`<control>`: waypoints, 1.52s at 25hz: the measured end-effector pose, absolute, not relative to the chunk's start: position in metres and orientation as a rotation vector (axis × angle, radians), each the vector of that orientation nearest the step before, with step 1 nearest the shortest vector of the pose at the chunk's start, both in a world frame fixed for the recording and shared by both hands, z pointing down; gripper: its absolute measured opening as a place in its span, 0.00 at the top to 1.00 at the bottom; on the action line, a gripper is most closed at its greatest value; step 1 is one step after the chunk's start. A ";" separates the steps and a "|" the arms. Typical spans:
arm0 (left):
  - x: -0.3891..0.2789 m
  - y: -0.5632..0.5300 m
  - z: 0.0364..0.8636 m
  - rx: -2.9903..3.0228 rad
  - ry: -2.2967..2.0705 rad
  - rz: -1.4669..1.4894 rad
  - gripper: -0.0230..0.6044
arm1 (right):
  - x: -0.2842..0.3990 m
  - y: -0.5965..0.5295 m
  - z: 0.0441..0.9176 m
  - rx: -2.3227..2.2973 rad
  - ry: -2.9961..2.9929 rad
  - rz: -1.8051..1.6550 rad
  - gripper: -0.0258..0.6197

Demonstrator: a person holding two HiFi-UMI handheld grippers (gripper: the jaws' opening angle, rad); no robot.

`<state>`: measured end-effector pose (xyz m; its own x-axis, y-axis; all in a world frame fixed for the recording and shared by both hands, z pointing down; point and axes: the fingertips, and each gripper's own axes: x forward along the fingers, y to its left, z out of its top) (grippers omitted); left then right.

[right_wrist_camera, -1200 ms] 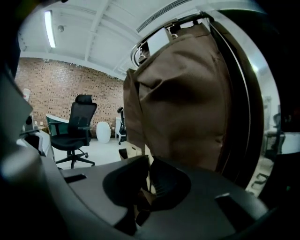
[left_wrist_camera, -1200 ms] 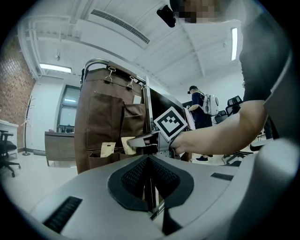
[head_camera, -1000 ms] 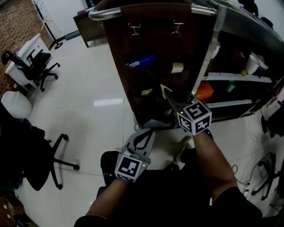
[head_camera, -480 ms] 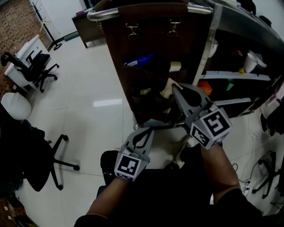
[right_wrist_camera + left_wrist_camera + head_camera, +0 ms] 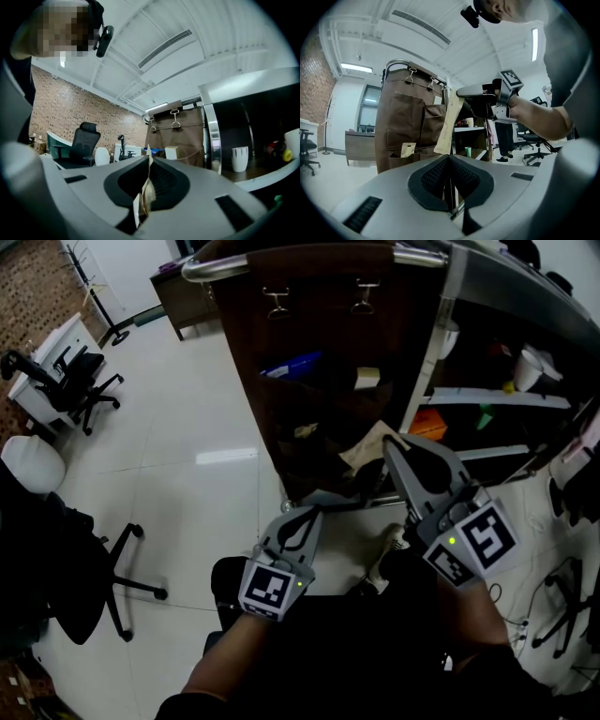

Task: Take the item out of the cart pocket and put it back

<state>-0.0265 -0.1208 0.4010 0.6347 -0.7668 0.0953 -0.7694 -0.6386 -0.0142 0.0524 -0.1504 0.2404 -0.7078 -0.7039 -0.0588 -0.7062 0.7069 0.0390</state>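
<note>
A brown fabric organizer (image 5: 309, 343) hangs from the cart's rail, its pockets facing me. My right gripper (image 5: 388, 441) is shut on a flat tan paper packet (image 5: 362, 452) and holds it in the air in front of the lower pockets, clear of them. In the right gripper view the packet (image 5: 145, 199) is pinched edge-on between the jaws of the right gripper (image 5: 149, 160). My left gripper (image 5: 312, 513) is lower and to the left, shut with nothing in it. The left gripper view shows the packet (image 5: 447, 124) dangling from the right gripper (image 5: 461, 91).
Other pockets hold a blue item (image 5: 295, 365), a pale box (image 5: 367, 378) and a small tan item (image 5: 305, 431). The cart's shelves at right carry an orange thing (image 5: 433, 423) and a white cup (image 5: 527, 371). Office chairs (image 5: 84, 381) stand at the left.
My right gripper has risen and drawn back to the right, bringing the tan packet out of the lower pocket. The left gripper has stayed put.
</note>
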 end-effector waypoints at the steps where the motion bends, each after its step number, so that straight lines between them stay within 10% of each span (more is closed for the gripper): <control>1: -0.026 -0.121 0.401 2.814 -1.322 0.141 0.96 | 0.053 -0.145 0.242 -1.181 2.867 0.089 0.93; 38: -0.022 -0.119 0.401 2.823 -1.291 0.135 0.96 | 0.037 -0.123 0.410 -1.284 3.045 -0.292 0.93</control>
<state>-0.0220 -0.1188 0.4013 0.6513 -0.7531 0.0932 -0.7561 -0.6545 -0.0051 0.0372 -0.1234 0.4103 -0.6872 -0.6896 0.2284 -0.7205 0.6872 -0.0927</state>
